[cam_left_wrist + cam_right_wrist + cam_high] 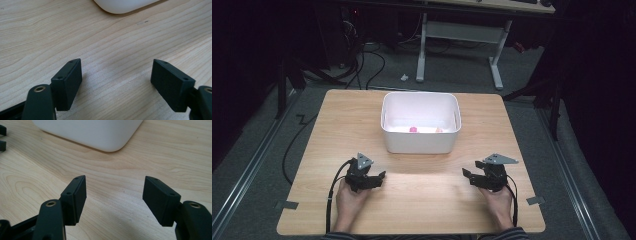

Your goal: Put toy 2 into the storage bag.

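Both grippers rest low on the tabletop (422, 200) near the bottom of the high view, each held in a hand, and neither has hold of anything. The left gripper (381, 176) has its fingers (67, 82) spread wide over bare wood; the right gripper (466, 174) likewise shows a clear gap between its fingers (75, 198).

The white bin (420, 145) sits at the centre of the frame, its long axis running left to right, open side up, with a pink piece (413, 129) and an orange piece (439, 129) inside against the near wall.

This looks like a rest or start pose. The next move likely calls for lifting a gripper over the near rim and reaching down.
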